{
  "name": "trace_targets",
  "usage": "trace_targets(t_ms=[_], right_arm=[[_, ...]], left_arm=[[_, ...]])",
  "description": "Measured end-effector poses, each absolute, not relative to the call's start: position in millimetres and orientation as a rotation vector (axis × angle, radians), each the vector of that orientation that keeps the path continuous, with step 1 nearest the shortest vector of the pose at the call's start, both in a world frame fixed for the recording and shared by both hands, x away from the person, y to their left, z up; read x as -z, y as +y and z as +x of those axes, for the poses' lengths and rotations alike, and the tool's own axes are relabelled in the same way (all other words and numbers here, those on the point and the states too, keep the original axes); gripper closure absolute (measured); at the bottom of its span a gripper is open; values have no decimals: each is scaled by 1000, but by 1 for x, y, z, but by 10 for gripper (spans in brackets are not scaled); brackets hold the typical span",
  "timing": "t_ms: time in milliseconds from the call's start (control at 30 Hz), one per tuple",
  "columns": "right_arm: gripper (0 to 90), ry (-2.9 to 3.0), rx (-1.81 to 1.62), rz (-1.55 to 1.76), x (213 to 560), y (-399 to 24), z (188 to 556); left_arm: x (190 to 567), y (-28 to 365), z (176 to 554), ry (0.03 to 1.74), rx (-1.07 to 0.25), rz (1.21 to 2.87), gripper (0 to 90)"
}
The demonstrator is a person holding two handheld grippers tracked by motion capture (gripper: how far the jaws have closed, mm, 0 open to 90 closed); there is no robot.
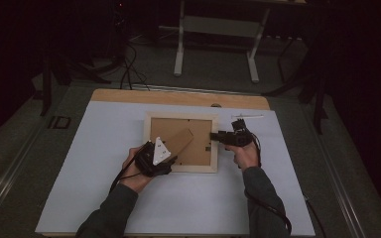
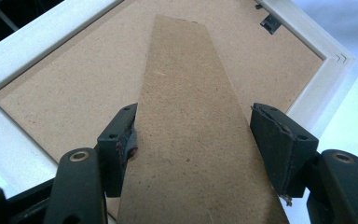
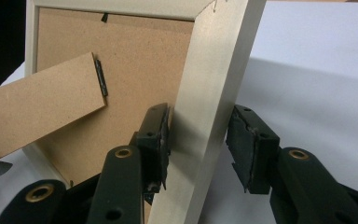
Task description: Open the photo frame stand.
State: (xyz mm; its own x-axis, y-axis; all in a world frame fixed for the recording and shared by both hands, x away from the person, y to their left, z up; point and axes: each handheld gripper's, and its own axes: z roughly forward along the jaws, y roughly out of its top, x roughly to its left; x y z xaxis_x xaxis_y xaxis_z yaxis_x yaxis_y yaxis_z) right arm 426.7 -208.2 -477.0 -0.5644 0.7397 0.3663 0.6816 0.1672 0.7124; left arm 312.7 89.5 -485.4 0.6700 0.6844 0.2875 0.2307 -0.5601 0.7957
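A pale wooden picture frame (image 1: pixel 181 117) lies face down on the white table, its brown backing board (image 1: pixel 198 148) up. A cardboard easel stand (image 1: pixel 178 141) is hinged to the backing and angles up off it. My left gripper (image 1: pixel 171 157) holds the stand's free end; in the left gripper view both pads (image 2: pixel 126 135) press the edges of the stand (image 2: pixel 191 93). My right gripper (image 1: pixel 216 136) straddles the frame's right rail (image 3: pixel 205 93). One pad (image 3: pixel 161 135) rests against the rail's inner side and the other stands a little clear, so it is open.
A small white strip (image 1: pixel 247 117) lies on the table behind the frame's right corner. The table's wooden far edge (image 1: pixel 178 96) borders dark floor with cables and the legs of another table (image 1: pixel 179 49). White tabletop (image 1: pixel 188 203) surrounds the frame.
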Motion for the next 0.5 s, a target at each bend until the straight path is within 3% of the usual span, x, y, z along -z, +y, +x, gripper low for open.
trace_targets(t_ms=[500], right_arm=[[587, 2329, -1388, 1425, 477, -208, 423]], left_arm=[[488, 95, 319, 718, -682, 2131, 373]])
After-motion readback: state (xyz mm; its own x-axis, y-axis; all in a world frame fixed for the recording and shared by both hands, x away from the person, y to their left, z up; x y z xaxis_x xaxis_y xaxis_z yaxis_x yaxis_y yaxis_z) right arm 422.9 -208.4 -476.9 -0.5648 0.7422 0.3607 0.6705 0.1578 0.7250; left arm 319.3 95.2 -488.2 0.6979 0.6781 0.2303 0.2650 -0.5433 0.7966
